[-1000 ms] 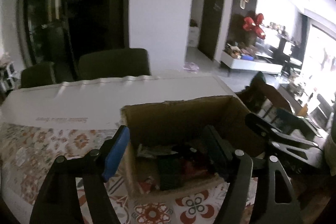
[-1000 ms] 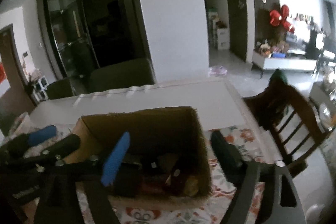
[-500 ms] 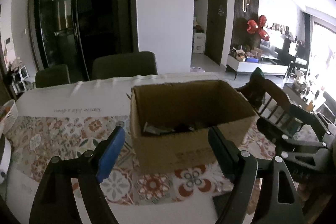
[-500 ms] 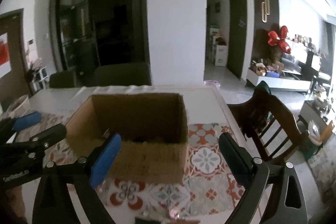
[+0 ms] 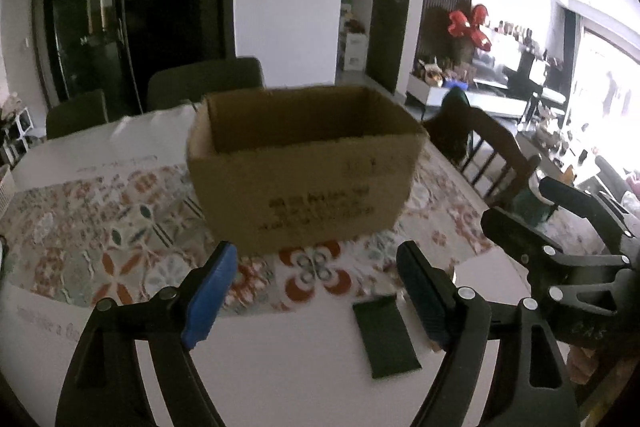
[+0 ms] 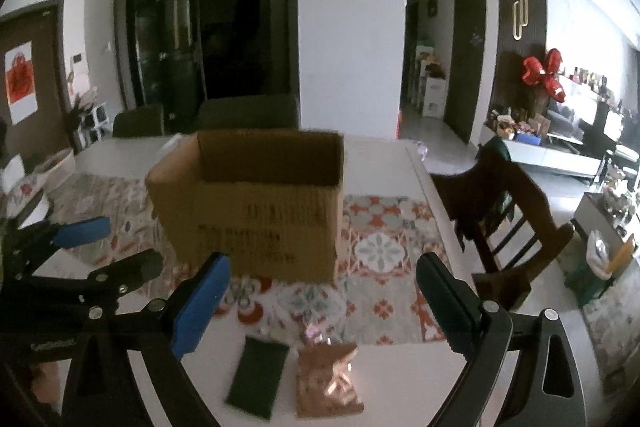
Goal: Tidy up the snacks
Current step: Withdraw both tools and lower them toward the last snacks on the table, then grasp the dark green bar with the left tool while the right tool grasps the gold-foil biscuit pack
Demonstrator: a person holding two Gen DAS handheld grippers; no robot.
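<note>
Both claws hang released over the near table edge, their jaws having just spread wider: nothing sits between the left gripper (image 5: 316, 291), nothing between the right gripper (image 6: 324, 303). Just below lie two snacks on the white table (image 6: 400, 379), a dark packet (image 6: 258, 371) beside a copper pouch (image 6: 328, 379), close together. Beyond them the open box (image 6: 256, 211) stands upright on the patterned runner (image 6: 380, 251).

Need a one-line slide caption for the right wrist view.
Open right gripper above a dark green packet and a copper packet, before the cardboard box.
</note>
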